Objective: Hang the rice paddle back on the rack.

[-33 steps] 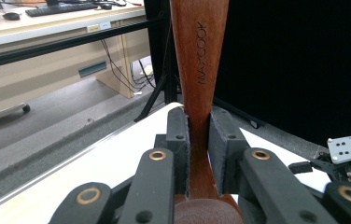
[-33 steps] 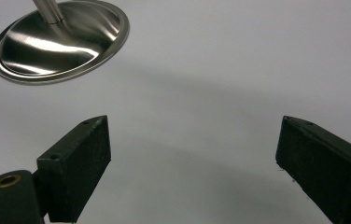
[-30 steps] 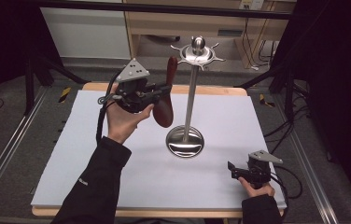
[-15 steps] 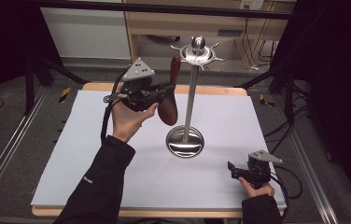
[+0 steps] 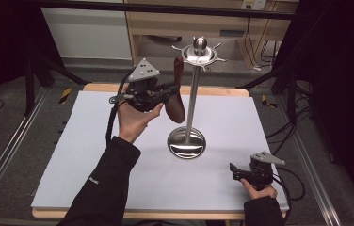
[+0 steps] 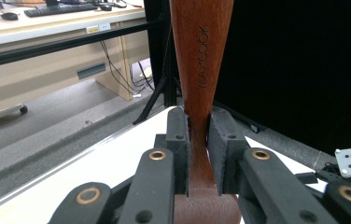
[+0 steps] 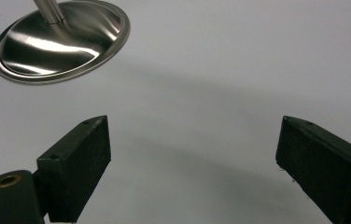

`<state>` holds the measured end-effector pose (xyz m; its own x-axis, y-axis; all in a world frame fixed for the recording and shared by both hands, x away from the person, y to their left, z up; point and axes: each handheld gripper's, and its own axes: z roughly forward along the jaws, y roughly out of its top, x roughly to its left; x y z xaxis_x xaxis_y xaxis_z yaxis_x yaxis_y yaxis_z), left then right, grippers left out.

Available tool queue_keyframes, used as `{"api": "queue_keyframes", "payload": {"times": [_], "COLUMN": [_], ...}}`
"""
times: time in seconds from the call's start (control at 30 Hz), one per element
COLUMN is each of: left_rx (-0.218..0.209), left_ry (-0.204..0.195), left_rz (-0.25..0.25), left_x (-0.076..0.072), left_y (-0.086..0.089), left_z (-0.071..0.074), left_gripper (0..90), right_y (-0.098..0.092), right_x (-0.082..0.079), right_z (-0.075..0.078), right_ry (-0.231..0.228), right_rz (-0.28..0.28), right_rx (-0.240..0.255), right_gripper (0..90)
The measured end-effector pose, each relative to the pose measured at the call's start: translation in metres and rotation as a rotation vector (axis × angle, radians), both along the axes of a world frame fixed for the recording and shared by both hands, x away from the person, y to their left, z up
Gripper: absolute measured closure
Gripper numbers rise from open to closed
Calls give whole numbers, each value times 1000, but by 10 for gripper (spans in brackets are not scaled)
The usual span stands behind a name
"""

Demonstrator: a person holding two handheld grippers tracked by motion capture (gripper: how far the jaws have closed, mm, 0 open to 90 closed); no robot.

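A: Black jaws of the right gripper stand wide apart with nothing between them. It sits low at the near right corner of the table, over the white sheet.

B: Noted. What lies past it?

A: Round steel base of the stand, mid-table. Its pole rises to a top disc with small hooks around the rim.

B: And the left side?

A: Left gripper, raised above the far half of the table, jaws clamped on the neck of a wooden spoon. Handle points up, bowl hangs down, just left of the pole. Cannot tell whether spoon and pole touch.

B: Any marking?

A: Lettering runs along the handle in the left gripper view; not fully legible.
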<state>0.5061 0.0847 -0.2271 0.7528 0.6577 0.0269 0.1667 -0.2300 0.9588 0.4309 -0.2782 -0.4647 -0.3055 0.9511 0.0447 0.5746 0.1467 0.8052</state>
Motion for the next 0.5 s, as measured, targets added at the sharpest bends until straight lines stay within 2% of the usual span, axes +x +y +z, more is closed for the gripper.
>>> {"api": "queue_keyframes", "payload": {"times": [0.03,0.07,0.5], "left_rx": [0,-9,-48], "left_ry": [-13,5,-69], "left_rz": [-2,2,26], "left_x": [1,-1,-2], "left_y": [0,0,-3], "left_z": [-1,-2,-13], "left_gripper": [783,783,779], "right_y": [0,0,1], "right_x": [0,0,1], "right_z": [0,0,-1], "right_ry": [-1,0,1], "right_rz": [0,-1,-1], "right_rx": [-1,0,-11], "right_gripper": [106,106,105]}}
